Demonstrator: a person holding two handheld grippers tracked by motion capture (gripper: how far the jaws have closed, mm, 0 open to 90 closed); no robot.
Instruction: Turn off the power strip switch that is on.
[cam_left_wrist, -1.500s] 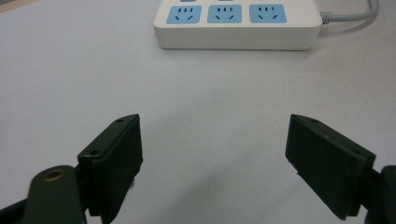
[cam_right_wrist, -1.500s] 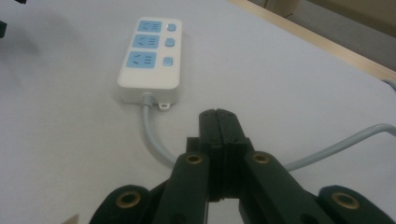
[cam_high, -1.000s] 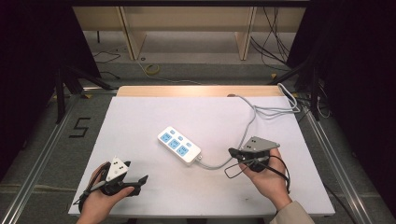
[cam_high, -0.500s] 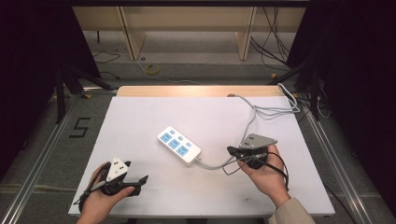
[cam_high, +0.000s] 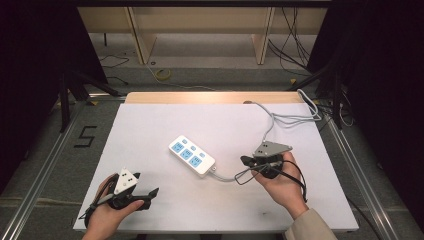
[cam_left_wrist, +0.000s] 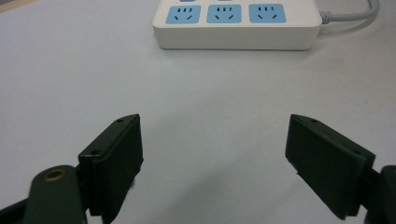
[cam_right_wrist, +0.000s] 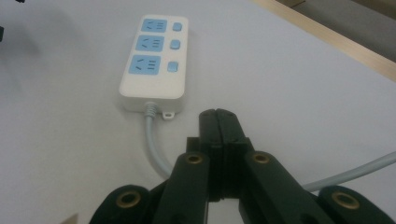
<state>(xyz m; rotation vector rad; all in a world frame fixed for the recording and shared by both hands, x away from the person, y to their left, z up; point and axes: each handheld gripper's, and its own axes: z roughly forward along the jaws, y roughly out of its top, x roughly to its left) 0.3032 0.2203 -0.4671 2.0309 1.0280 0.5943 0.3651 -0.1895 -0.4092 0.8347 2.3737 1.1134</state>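
A white power strip (cam_high: 192, 156) with blue sockets lies at the middle of the white table (cam_high: 150, 125). Its grey cable (cam_high: 280, 120) curves right and runs off the far right corner. My right gripper (cam_high: 245, 161) sits just right of the strip, jaws shut with nothing between them. In the right gripper view the closed fingertips (cam_right_wrist: 219, 116) point at the strip's cable end (cam_right_wrist: 154, 60), and the cable (cam_right_wrist: 156, 144) passes beneath the gripper. My left gripper (cam_high: 152, 192) rests near the front left, open. In the left gripper view its gripper (cam_left_wrist: 215, 135) faces the strip (cam_left_wrist: 238, 23) across bare table.
A wooden strip (cam_high: 200, 97) borders the table's far edge. Loose cables (cam_high: 310, 107) hang off the far right corner. Metal rails (cam_high: 45, 165) run along both sides of the table, and a "5" (cam_high: 86, 136) is marked on the floor at left.
My right gripper has crept slightly away from me and toward the strip. The left hand and the strip have stayed put.
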